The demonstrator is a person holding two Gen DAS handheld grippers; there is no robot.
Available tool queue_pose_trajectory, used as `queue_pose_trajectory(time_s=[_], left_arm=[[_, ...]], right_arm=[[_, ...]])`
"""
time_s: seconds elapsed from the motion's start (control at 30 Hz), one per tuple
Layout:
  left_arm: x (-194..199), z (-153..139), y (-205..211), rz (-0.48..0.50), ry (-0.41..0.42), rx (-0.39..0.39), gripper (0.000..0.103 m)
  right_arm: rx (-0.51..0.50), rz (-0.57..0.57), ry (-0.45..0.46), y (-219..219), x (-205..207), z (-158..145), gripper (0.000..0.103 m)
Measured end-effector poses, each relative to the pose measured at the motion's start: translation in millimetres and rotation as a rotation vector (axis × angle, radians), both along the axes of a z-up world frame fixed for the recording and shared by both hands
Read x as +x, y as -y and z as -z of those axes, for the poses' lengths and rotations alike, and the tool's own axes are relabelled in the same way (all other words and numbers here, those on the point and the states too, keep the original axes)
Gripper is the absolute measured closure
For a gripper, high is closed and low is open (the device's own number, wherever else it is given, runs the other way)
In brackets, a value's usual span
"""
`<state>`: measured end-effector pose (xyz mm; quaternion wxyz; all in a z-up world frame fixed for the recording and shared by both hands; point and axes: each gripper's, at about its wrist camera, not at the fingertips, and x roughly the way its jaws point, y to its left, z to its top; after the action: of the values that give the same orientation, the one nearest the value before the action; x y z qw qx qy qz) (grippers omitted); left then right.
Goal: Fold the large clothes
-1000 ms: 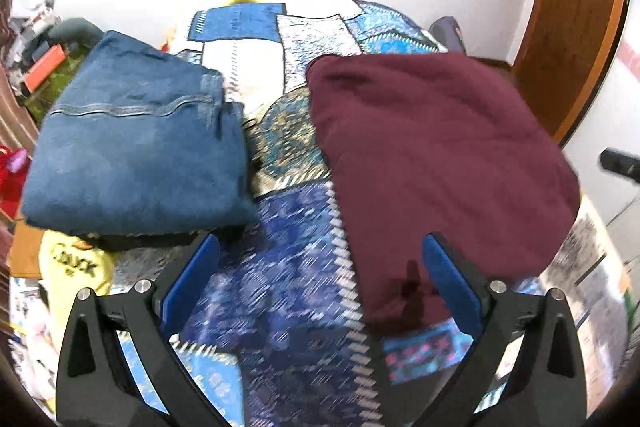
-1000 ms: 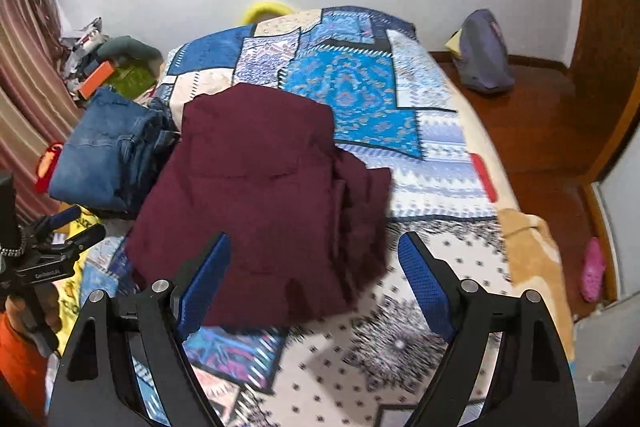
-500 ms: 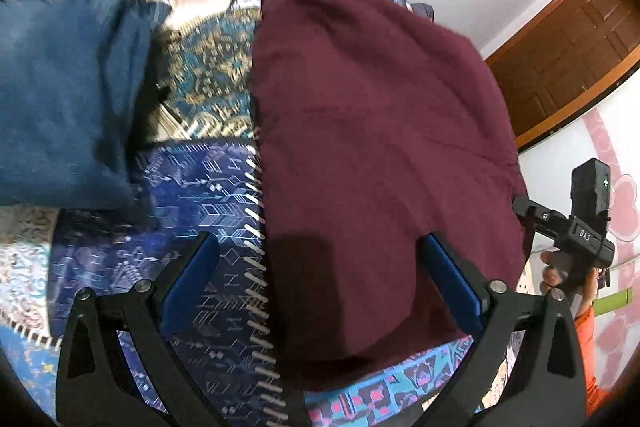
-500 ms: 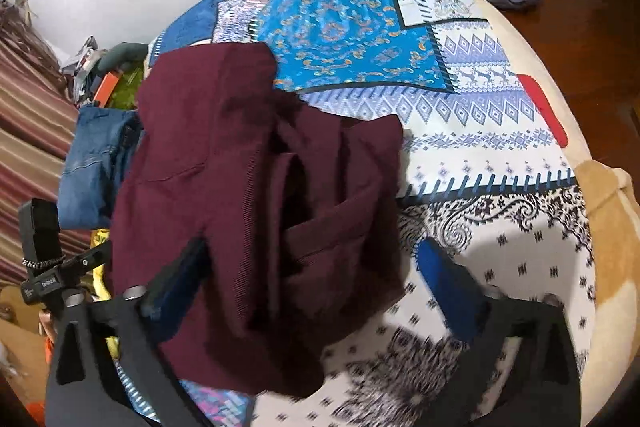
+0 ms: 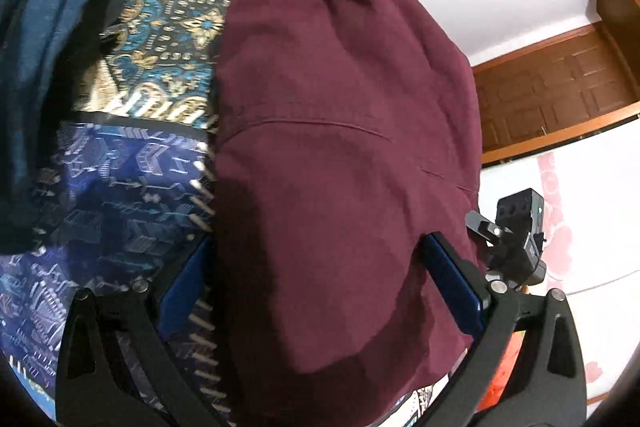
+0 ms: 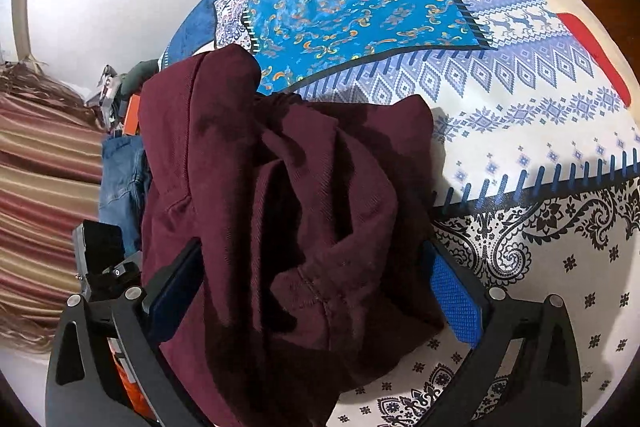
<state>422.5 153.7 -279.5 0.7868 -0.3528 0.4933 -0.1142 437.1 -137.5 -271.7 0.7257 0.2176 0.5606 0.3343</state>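
Left wrist view: left gripper (image 5: pixel 320 275) spread wide around the maroon garment's (image 5: pixel 344 147) near edge; right gripper (image 6: pixel 316 279) likewise released around its bunched folds on the bedspread (image 6: pixel 520 131).

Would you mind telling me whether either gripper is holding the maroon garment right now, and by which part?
Nothing is held. The left gripper and the right gripper are both open, their fingers straddling the near edge of the folded maroon garment without closing on it.

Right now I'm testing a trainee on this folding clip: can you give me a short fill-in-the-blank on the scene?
1. The garment between both open grippers is ____ in colour.
2. The left gripper and the right gripper each straddle it with fingers ____.
3. The folded jeans are made of blue ____.

Missing words: maroon; open; denim
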Motion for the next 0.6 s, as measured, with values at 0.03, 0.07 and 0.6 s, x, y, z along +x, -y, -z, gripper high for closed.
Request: queue_pose_trajectory(time_s=[0.03,0.07,0.6], left_arm=[[2,0,4,0.015,0.002,-0.014,0.004],[2,2,8,0.031,-0.002,-0.020,0.005],[-18,-80,30,0.011,0.094,0.182,0.057]], right_arm=[[-0.003,-0.002,-0.002,0,0,0,0.004],[-0.006,-0.003,-0.001,0,0,-1,0.006],[-0.027,0.043,0.092,-11,-32,-71,0.080]])
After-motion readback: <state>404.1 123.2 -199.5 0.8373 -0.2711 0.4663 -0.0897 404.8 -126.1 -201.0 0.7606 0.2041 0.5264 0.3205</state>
